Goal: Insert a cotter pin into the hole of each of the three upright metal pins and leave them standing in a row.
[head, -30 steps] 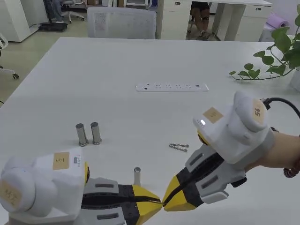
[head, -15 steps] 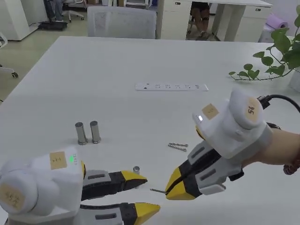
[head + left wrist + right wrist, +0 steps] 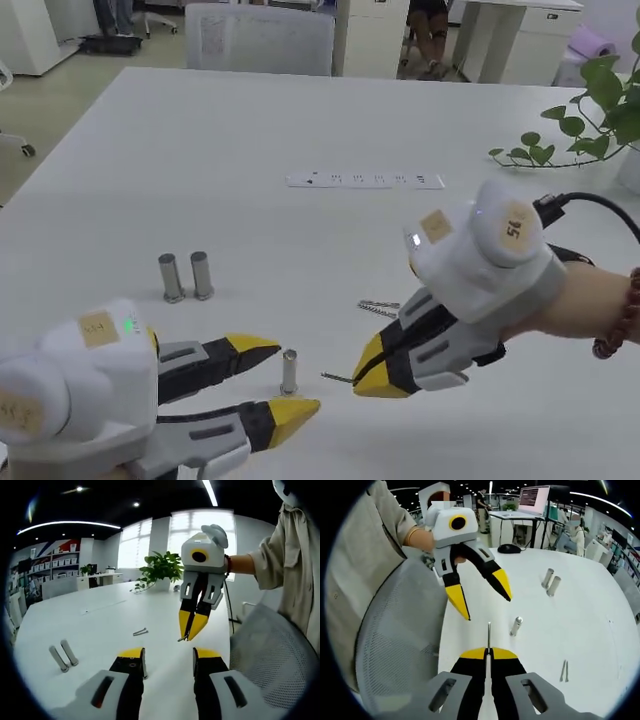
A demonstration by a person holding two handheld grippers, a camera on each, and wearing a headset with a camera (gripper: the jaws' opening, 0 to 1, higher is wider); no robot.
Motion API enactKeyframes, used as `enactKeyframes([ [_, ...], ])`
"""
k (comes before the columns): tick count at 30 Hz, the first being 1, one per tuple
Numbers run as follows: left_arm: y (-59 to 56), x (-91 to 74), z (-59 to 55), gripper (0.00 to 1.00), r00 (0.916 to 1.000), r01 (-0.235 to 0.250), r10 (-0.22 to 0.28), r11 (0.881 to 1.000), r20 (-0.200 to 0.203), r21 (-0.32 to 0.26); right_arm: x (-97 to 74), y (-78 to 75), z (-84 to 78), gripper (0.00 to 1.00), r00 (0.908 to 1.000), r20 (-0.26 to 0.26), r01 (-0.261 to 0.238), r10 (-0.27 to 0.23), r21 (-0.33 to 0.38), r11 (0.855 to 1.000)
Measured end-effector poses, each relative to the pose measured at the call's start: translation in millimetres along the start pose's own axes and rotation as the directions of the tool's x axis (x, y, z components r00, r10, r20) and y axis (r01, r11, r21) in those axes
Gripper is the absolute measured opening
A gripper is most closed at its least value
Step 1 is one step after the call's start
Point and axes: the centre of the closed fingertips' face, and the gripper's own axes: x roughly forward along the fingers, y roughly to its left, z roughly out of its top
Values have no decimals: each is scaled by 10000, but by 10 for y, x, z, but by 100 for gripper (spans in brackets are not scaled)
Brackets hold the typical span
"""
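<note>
Pinching thin cotter pin (image 3: 336, 378), right claw (image 3: 358, 386) faces smooth metal cylinder (image 3: 289, 371).

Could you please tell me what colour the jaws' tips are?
Yellow; the right gripper shows it best in the head view.

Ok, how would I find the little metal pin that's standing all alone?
Look at the white table, then at the left gripper with yellow tips near its front edge. An upright metal pin stands right by those open tips. It stands alone, while the other two pins stand side by side farther back.
</note>
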Motion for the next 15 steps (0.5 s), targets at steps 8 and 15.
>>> enactKeyframes([
  [8,167,69,-112,37,9988,-474,472,9988,-127,-108,76,-151,-36,2,9988,-295,385,-380,163,9991],
  [15,319,148,-215,35,9963,-830,824,9962,-233,-249,143,-246,-87,2,9965,-620,573,-557,251,9980],
])
